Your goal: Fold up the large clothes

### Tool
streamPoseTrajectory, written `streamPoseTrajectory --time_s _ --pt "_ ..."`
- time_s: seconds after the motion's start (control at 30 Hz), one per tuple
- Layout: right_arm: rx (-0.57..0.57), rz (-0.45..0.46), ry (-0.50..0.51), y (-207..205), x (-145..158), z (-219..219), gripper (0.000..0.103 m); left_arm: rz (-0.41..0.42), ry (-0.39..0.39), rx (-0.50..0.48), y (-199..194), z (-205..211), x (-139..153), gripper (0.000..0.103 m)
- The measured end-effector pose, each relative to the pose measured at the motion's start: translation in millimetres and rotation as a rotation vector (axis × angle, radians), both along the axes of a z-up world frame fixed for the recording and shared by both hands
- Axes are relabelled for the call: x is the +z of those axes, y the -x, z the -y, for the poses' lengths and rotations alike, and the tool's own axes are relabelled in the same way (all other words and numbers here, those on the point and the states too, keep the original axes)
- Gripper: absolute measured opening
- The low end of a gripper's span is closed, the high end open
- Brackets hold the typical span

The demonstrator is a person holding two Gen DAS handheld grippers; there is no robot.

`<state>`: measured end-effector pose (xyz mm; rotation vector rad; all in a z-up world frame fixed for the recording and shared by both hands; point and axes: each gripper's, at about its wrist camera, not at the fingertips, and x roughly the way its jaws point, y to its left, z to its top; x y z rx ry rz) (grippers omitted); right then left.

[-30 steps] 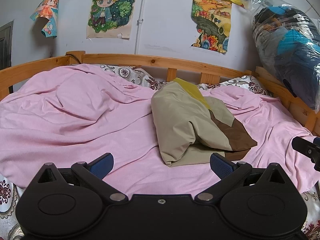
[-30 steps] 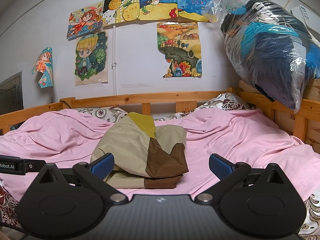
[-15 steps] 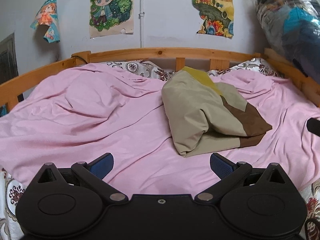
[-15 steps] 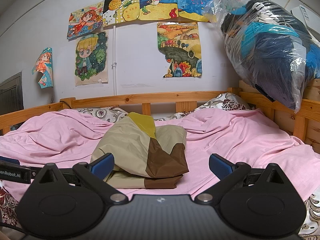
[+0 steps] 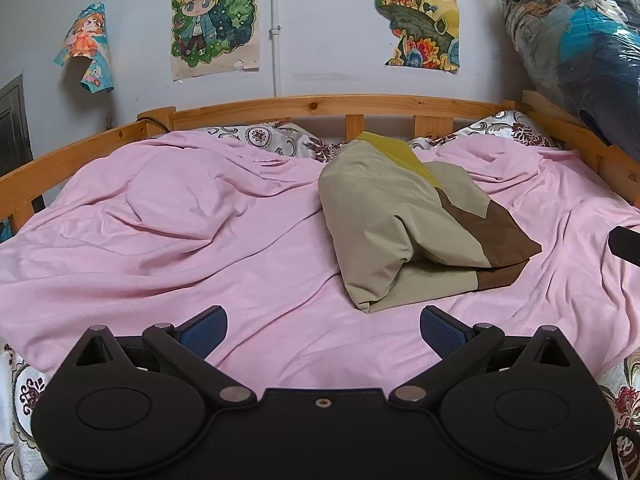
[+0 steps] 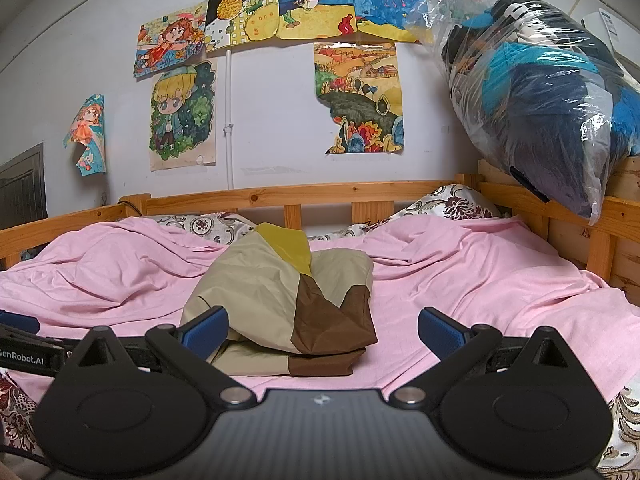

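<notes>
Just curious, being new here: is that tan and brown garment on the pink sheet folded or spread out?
Folded. The garment lies as a compact bundle with stacked layers at its near edge.

Both wrist views face the bed (image 5: 160,220) headboard.

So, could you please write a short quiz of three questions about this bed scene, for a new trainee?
1. True or false: the left gripper and the right gripper both hold the folded garment.
2. What does the garment lie on? A) a bare wooden floor B) the pink sheet C) a chair
3. Fill in: the garment shows beige, yellow and ____ panels.

Key:
1. False; both are open and empty, short of the garment.
2. B
3. brown
</notes>
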<state>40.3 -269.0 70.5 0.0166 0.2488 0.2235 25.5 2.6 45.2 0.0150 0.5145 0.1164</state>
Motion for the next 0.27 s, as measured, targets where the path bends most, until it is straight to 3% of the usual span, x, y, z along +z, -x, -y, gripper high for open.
streamPoseTrajectory --time_s 0.27 --pt "0.0 -0.001 0.0 0.1 0.0 -0.2 0.103 -0.003 0.005 0.003 -0.2 -2.6 0.5 0.102"
